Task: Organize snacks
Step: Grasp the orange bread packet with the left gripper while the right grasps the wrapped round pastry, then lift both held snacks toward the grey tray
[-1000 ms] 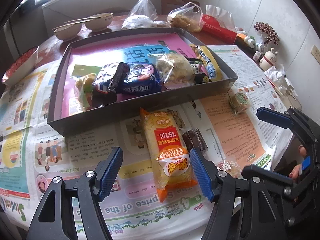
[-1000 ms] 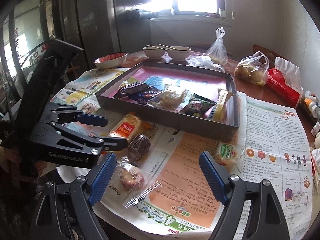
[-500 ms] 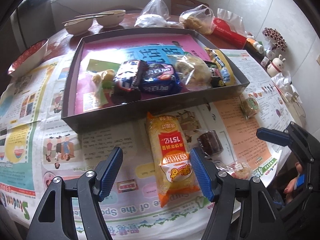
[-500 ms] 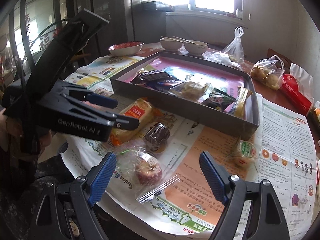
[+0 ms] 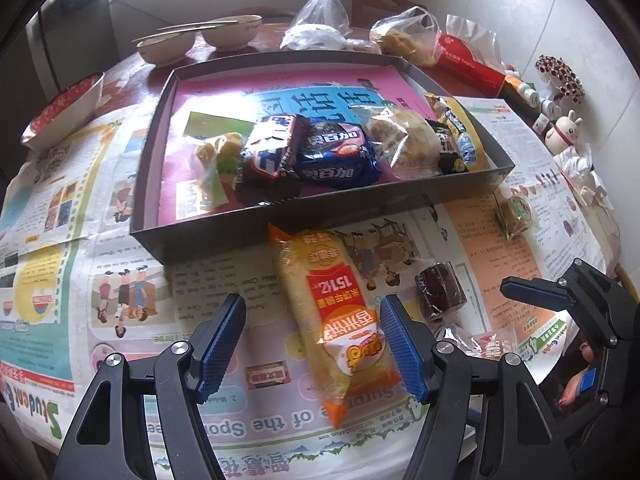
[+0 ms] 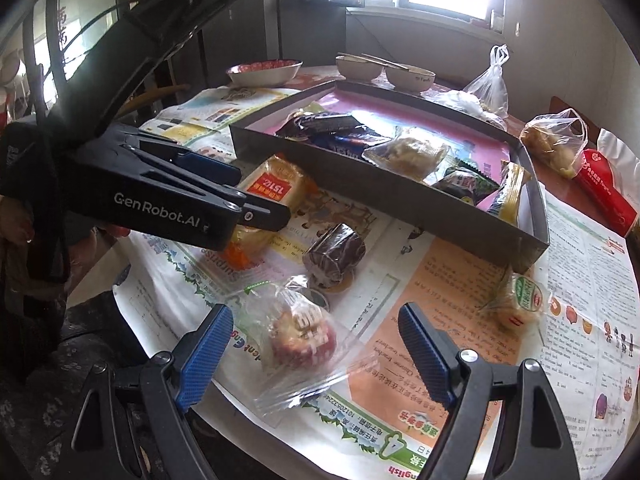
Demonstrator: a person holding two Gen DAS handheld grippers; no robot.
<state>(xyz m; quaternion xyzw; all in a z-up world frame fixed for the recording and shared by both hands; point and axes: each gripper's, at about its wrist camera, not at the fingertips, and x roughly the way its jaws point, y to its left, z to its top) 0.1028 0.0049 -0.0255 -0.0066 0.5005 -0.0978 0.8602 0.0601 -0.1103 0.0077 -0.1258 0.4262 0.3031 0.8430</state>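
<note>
An orange rice-cracker pack (image 5: 336,312) lies on the newspaper in front of the grey box tray (image 5: 320,236). My left gripper (image 5: 312,346) stands open around its near end, the right pad close to the wrapper and the left pad well clear. A clear bag with a red-and-white snack (image 6: 300,332) lies between the fingers of my open right gripper (image 6: 314,356), untouched by the pads. A brown wrapped cake (image 6: 334,254) sits just beyond it, and a green-labelled pastry (image 6: 520,300) to the right. The tray (image 6: 380,196) holds several wrapped snacks.
Newspaper (image 5: 120,280) covers the round table, whose near edge runs right under both grippers. Behind the tray stand two bowls (image 5: 232,34), plastic bags (image 5: 404,36) and a red pack (image 5: 468,64). A red-patterned bowl (image 5: 64,112) sits at the left, a rabbit figurine (image 5: 564,132) at the right.
My right gripper has come down and in, so the clear-bag snack now lies between its fingers. The left gripper has barely shifted over the orange pack.
</note>
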